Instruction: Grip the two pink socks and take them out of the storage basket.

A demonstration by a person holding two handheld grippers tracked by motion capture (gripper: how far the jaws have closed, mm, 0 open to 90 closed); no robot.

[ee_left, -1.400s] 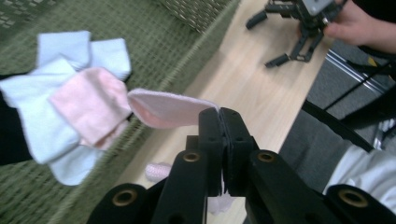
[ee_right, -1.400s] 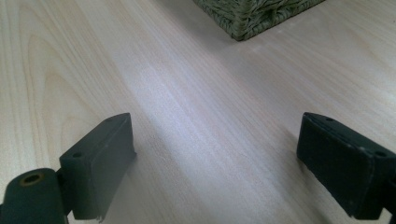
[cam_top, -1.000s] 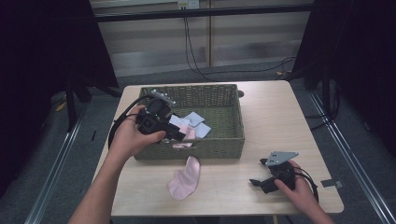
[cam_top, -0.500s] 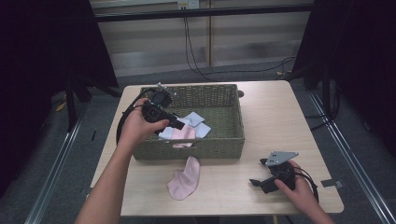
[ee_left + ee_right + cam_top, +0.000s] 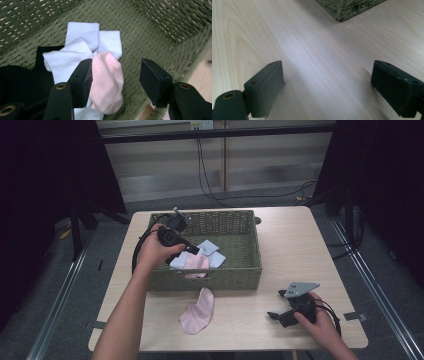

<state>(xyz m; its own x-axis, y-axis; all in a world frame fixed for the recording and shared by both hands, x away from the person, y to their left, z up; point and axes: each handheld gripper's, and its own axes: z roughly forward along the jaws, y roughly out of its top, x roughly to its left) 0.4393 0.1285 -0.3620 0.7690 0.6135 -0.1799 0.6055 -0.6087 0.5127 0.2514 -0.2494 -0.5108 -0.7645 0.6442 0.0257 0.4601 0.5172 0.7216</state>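
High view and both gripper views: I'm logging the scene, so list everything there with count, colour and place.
Basket: one, green wicker, middle of table.
Pink sock in basket: one, between the left tongs' open jaws, which have just been opening.
Pale blue socks: a small pile, in basket under the pink one.
Black cloth: one, in basket beside them.
Pink sock on table: one, in front of basket.
Table: one, light wood.
Left tongs: black, over basket.
Right tongs: black, open, low over the table's near right.
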